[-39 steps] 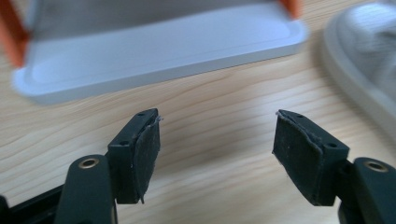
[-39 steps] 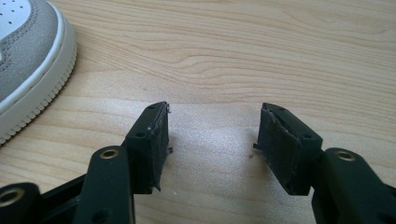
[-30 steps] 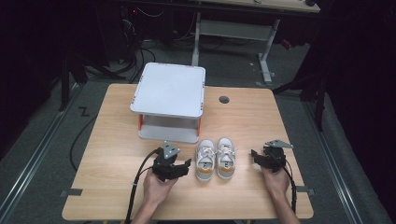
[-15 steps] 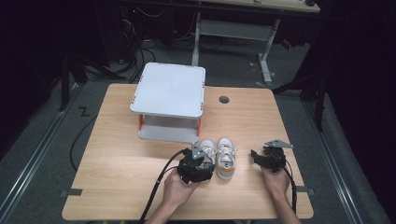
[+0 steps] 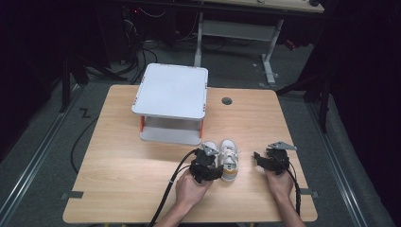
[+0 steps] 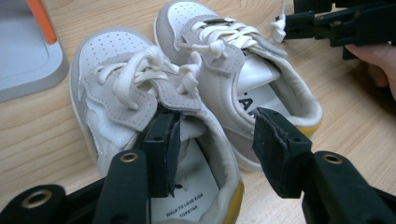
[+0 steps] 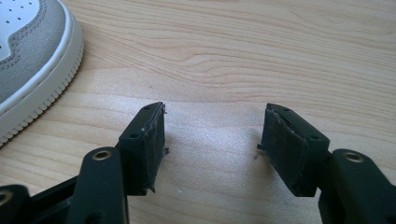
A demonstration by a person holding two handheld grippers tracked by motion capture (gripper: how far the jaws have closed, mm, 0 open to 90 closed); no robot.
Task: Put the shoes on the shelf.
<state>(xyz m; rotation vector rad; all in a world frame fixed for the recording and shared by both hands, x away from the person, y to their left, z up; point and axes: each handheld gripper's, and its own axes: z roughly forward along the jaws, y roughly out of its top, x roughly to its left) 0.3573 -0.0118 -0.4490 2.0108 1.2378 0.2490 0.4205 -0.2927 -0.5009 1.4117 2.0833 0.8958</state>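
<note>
Left gripper (image 6: 212, 140) astride the inner side wall of the nearer small white shoe (image 6: 140, 121), one jaw inside its opening, the other outside between the pair; jaws just closing, pads not yet pressing. Second shoe (image 6: 243, 79) touching alongside, both on the wooden table (image 5: 118, 170) before a grey two-level stand (image 5: 171, 92). Right gripper (image 7: 212, 149) released, over bare wood just beside the pair.

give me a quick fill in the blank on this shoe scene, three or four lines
1. The two small shoes stand side by side on the ______ table.
2. One finger of the left gripper is inside the ______ of a shoe.
3. The shoes' heel edges are ______.
4. Between the fingers of the right gripper lies only bare ______.

Missing words: wooden; opening; yellow; tabletop
</note>
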